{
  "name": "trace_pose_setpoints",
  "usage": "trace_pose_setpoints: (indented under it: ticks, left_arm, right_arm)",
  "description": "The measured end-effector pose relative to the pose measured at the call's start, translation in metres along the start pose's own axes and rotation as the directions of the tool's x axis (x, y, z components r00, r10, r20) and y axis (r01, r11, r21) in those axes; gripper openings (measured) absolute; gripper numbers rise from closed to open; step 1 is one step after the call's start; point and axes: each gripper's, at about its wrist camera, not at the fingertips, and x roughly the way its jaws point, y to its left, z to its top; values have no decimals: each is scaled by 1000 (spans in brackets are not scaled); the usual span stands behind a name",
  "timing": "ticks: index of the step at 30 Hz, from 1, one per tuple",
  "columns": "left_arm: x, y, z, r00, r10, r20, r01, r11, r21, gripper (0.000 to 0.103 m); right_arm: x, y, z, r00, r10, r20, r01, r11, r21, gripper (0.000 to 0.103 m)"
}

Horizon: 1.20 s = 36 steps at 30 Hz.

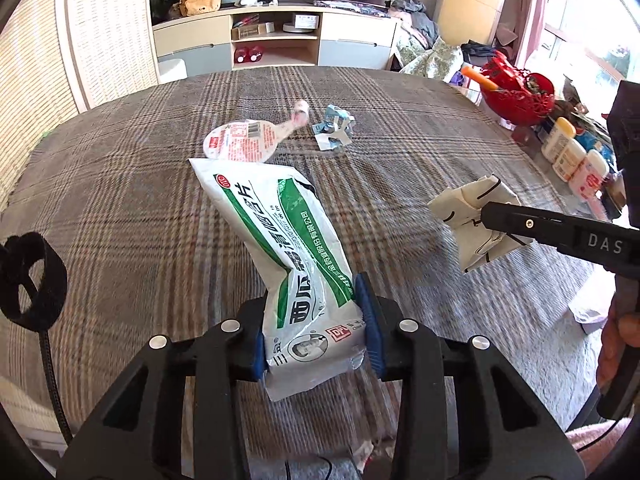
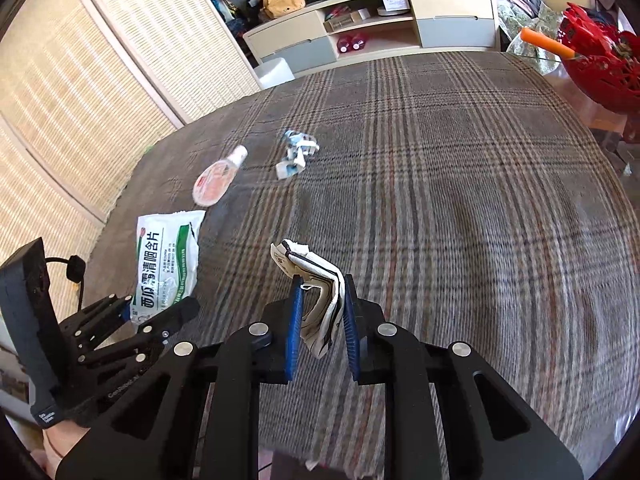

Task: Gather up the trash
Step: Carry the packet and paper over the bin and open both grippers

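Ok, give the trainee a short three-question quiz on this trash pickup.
1. True or false: the left tongs are clamped on the green-and-white packet.
2. What do the right tongs hold? A) crumpled white paper B) a bottle C) nothing
3. Name the two pieces of trash left on the plaid cloth.

Key:
1. True.
2. A, the crumpled white paper.
3. The flat pink bottle and the crumpled blue-and-white wrapper.
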Motion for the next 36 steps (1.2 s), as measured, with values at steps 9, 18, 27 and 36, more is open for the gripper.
trace_pose_setpoints:
  ticks: [9,18,27,36]
  left_arm:
    - [-61,-27,-56,998,-57,15,57,998,15,35]
    - [-76,-57,-120,993,-118,-17,119,993,23,35]
    - [-50,-76,-172,985,-135,-110,139,990,29,36]
    - [-11,-80,-201,971,-137,-196,141,990,8,36]
  right_arm:
    - [-62,10,-70,1000,-8,11,8,1000,-27,20]
    - [-77,-9,-139,999,-37,-29,36,999,-8,21]
    - [-59,-25,-183,994,-94,-54,95,995,16,21]
    - [-14,-39,-212,987,-115,-115,120,992,37,21]
